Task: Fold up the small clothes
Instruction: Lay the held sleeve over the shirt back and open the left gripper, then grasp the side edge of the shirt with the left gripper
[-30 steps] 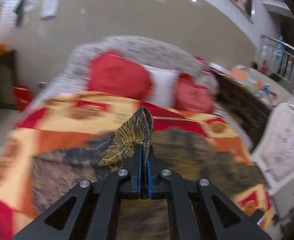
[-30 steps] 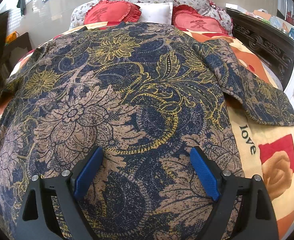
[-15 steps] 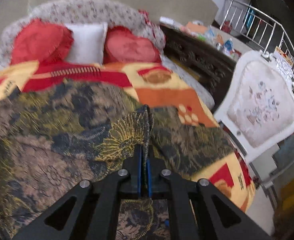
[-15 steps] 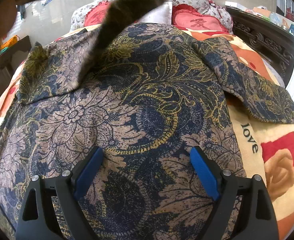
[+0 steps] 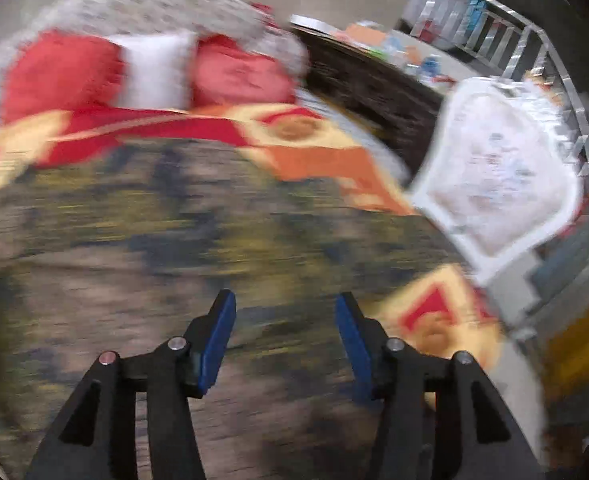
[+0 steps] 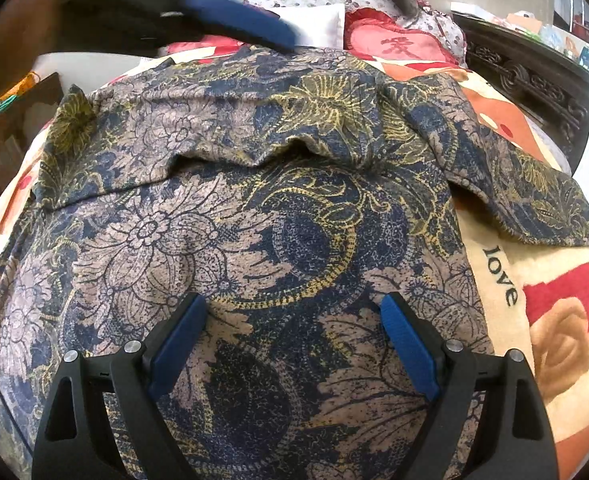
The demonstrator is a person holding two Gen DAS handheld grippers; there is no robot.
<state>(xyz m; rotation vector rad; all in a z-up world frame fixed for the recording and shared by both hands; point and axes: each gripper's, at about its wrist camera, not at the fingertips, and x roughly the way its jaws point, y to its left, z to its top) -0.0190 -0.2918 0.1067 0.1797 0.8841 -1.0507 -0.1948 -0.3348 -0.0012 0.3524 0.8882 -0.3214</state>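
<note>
The word "love" is printed in black on the cream bedspread (image 6: 498,276), and a dark Chinese character is seen on the red heart-shaped cushion (image 6: 398,46).

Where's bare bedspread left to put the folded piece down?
Free: the bedspread strip right of the floral garment, below its spread sleeve. A narrower band runs between sleeve and carved bed frame. Crowded: the middle, under the garment; the head end holds the pillows.

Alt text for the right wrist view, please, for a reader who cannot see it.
A navy, tan and gold floral garment lies on a bedspread, its far left part folded over the middle. The right gripper hovers over it, jaws open and empty; the left gripper is blurred at top.
</note>
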